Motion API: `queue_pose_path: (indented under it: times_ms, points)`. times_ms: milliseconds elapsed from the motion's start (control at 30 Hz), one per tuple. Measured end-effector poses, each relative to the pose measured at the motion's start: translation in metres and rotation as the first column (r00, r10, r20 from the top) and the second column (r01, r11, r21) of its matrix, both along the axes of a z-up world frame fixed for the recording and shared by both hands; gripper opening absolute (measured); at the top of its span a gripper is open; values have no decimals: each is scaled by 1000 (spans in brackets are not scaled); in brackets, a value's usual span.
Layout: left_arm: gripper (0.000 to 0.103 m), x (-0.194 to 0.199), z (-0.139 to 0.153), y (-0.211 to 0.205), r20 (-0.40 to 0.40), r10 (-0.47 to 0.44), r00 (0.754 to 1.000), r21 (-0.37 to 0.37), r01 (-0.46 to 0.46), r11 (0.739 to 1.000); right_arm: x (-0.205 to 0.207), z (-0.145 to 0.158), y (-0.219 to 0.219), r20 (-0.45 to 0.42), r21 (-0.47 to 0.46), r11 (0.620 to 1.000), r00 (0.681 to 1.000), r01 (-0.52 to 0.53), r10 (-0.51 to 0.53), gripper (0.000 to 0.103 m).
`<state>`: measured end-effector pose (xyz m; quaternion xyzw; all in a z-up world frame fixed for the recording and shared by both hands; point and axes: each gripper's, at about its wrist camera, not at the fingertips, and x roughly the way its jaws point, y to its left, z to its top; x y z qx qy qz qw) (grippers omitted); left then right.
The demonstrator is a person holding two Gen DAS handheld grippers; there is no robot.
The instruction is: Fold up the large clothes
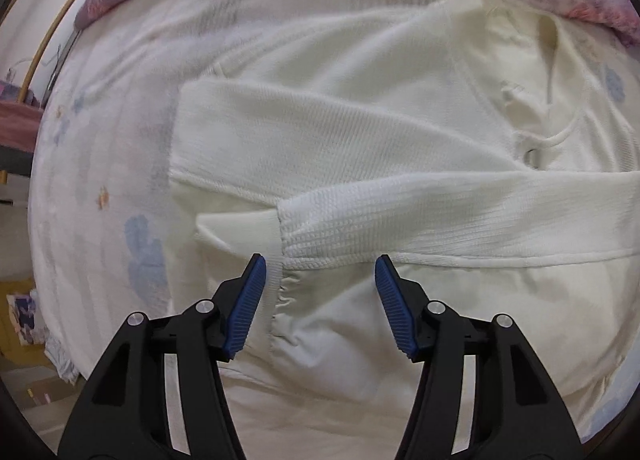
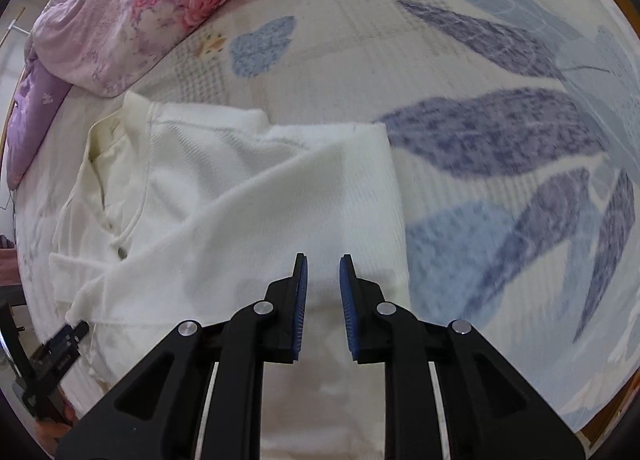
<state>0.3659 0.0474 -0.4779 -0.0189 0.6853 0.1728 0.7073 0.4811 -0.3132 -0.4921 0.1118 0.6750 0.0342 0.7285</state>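
Two grippers hung over cream garment (image 1: 360, 163) spread on leaf-print bedsheet (image 2: 500, 131). Left gripper (image 1: 320, 264) gaped wide above sleeve cuff (image 1: 304, 232), gripping nothing. Right gripper (image 2: 323, 260) narrowly parted, empty.

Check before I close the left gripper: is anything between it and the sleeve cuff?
Nothing visible. The left gripper hangs open right over the sleeve cuff, its jaws apart on either side of the cuff's edge, with only the garment beneath.
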Motion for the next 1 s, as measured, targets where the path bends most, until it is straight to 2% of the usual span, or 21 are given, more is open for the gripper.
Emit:
queue_pose_path:
  times_ms: [300,433,700,800,1000]
  points:
    - [52,0,-28,0,-4,10,1000,-27,-10,1000,20,-32,6,-19,-1,1000,1000,17,-17,17]
    - [53,-1,-31,3,10,19,1000,-51,-18,999,23,-36,15,-6,-25,1000,1000,1,-1,17]
    - [55,-6,-33,2,30,25,999,-39,-24,999,26,-44,39,3,-50,999,1000,-16,16,18]
    - [53,-13,-26,-5,-1,37,999,-17,-37,999,11,-36,30,-33,-28,999,999,-17,16,18]
    - [53,-46,-10,-15,-21,82,996,-46,-83,996,-34,-34,33,-127,-10,997,990,-71,69,19]
